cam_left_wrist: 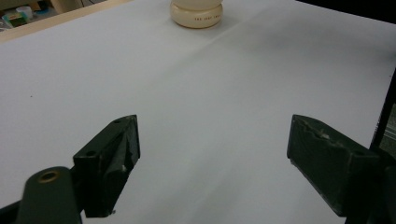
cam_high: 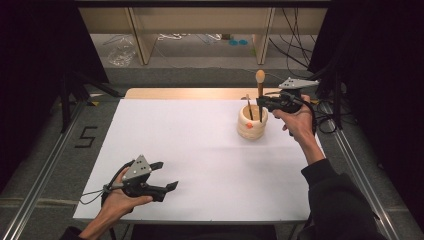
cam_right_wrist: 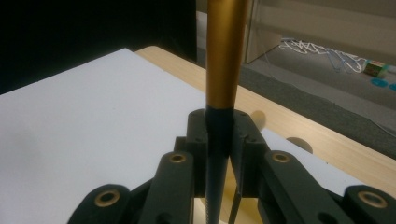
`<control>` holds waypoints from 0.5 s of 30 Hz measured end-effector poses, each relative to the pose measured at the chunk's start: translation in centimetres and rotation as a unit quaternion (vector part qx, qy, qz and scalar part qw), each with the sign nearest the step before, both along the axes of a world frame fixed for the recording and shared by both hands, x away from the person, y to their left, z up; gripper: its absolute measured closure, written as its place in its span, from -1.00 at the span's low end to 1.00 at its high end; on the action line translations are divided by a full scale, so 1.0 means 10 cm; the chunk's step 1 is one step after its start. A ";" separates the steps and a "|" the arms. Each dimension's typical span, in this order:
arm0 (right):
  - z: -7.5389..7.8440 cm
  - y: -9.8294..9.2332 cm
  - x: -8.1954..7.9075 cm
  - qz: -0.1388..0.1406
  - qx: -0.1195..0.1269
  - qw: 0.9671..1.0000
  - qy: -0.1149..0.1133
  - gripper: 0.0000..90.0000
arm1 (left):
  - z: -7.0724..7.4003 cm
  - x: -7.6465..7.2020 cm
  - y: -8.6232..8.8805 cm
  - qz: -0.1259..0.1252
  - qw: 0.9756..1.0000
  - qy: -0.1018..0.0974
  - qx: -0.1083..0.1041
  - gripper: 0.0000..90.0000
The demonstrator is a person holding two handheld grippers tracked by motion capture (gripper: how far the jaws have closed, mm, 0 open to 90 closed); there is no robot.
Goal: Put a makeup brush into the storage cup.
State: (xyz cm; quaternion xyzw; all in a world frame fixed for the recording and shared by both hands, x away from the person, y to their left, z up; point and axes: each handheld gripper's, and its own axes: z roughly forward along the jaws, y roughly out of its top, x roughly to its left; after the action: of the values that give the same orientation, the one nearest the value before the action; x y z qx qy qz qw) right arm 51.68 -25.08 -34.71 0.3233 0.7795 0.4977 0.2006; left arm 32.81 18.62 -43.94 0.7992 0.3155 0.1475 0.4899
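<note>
At the counter's far right, our right tool (cam_high: 262, 101) clamps the light, stiff wooden spoon (cam_high: 260, 82) mid-handle, upright over the cream holder (cam_high: 251, 127); the left tool (cam_high: 167, 176) gapes wide, empty.

Left gripper (cam_left_wrist: 212, 163) jaws wide apart over white table (cam_left_wrist: 196, 93), cream holder (cam_left_wrist: 196, 14) beyond.
</note>
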 end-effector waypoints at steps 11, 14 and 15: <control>0.00 0.06 0.17 -0.017 0.001 1.000 0.006 0.77 | -0.01 -0.01 0.00 0.000 1.000 0.003 -0.001 -0.62; -0.05 0.07 0.21 -0.023 0.004 1.000 0.005 0.77 | -0.01 -0.01 0.00 -0.002 1.000 0.001 0.006 -0.62; -0.06 0.06 0.23 -0.024 0.006 1.000 0.005 0.77 | -0.01 -0.01 -0.01 -0.002 1.000 0.003 0.005 -0.62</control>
State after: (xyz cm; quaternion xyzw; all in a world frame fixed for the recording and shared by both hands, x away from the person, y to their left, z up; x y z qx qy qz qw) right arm 53.95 -24.43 -35.31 0.3453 0.7697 0.4956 0.2069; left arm 32.73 18.56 -44.06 0.8028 0.3147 0.1462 0.4849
